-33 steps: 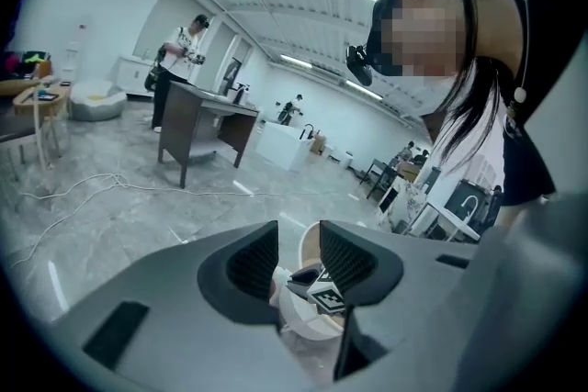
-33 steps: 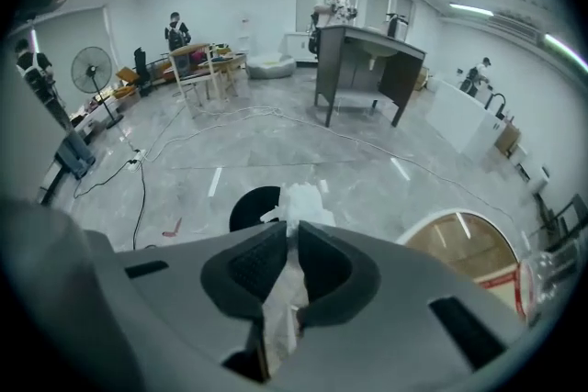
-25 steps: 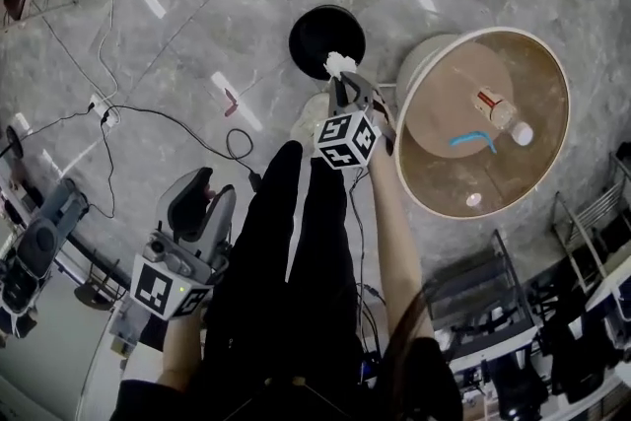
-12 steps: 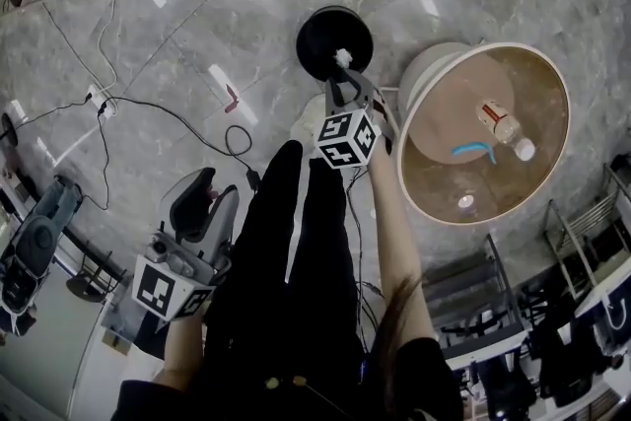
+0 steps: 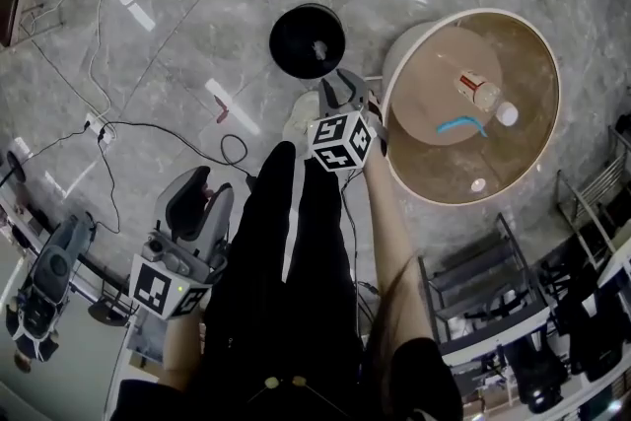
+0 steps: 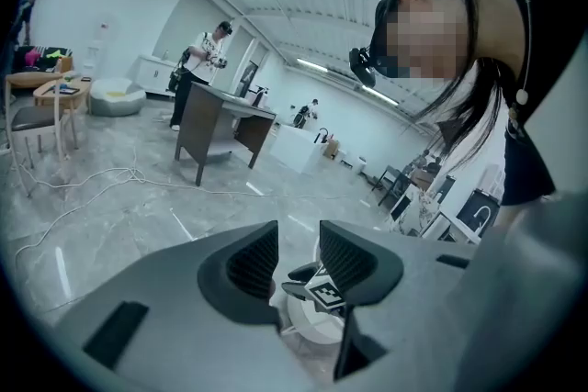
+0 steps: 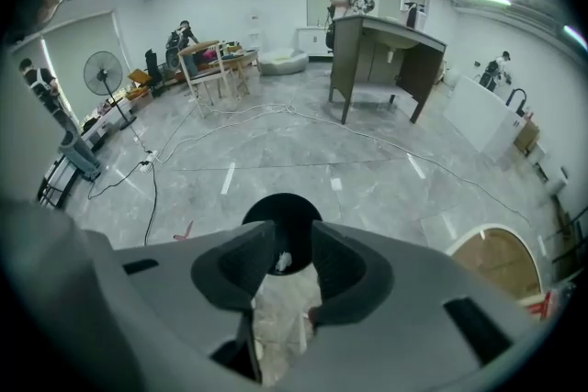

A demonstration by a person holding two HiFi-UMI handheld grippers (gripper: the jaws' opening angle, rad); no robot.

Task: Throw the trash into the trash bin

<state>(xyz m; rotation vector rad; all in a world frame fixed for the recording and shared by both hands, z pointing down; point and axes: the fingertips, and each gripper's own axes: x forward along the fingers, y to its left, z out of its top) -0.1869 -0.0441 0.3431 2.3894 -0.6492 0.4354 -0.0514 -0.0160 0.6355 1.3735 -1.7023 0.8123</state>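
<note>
The black round trash bin (image 5: 308, 39) stands on the grey floor just beyond my right gripper (image 5: 343, 86). A small white crumpled piece of trash (image 5: 318, 47) lies inside it. In the right gripper view the bin (image 7: 276, 214) and the white trash (image 7: 283, 263) show through the gap of my right gripper (image 7: 292, 257), whose jaws are opening with nothing between the pads. My left gripper (image 5: 202, 194) hangs low at the left by the person's leg. Its jaws (image 6: 299, 257) stand apart and hold nothing.
A round wooden table (image 5: 532, 128) stands to the right of the bin, with a plastic bottle (image 5: 478, 92), a blue curved strip (image 5: 461, 125) and a small object (image 5: 478, 184) on it. A black cable (image 5: 168, 125) runs over the floor at the left. Shelving (image 5: 473, 291) stands lower right.
The white trash was at the right gripper's tips over the bin; now it lies in the bin and the jaws have opened. The left gripper stays low at the left.
</note>
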